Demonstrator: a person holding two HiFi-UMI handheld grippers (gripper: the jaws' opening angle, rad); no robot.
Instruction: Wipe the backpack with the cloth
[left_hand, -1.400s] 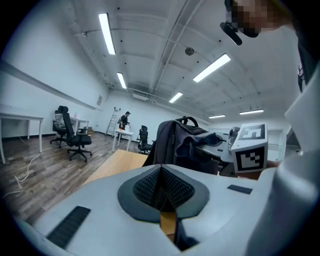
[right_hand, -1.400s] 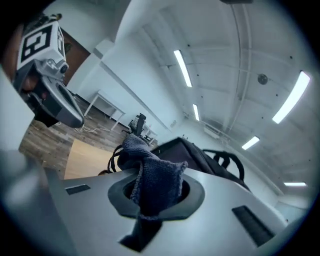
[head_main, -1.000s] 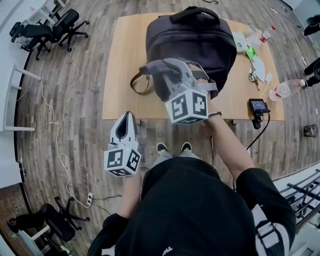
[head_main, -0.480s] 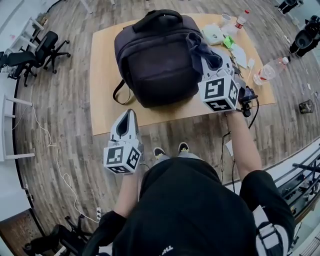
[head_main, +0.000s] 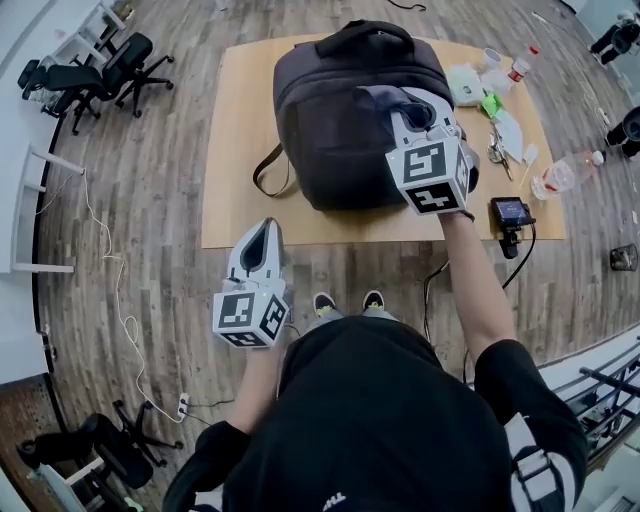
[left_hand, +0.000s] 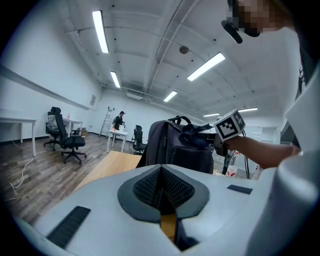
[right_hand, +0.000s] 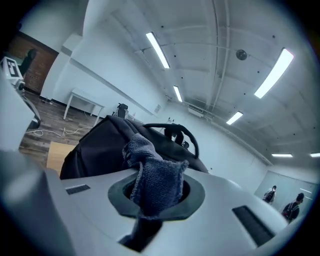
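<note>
Right gripper (head_main: 415, 112) pinches the grey cloth (right_hand: 157, 182) against the right side of the backpack (head_main: 330, 130), whose long axis runs near-to-far on the table (head_main: 230, 215), so the next stroke likely goes left; the left gripper (head_main: 262, 232), pressed together and empty, hangs well apart.

The head camera is looking steeply down from above the person onto the table (head_main: 230, 200) and backpack (head_main: 330, 130). The cameras on the left gripper (head_main: 266, 228) and right gripper (head_main: 415, 108) are looking nearly level along their jaws, both catching that backpack, the right one much nearer.
</note>
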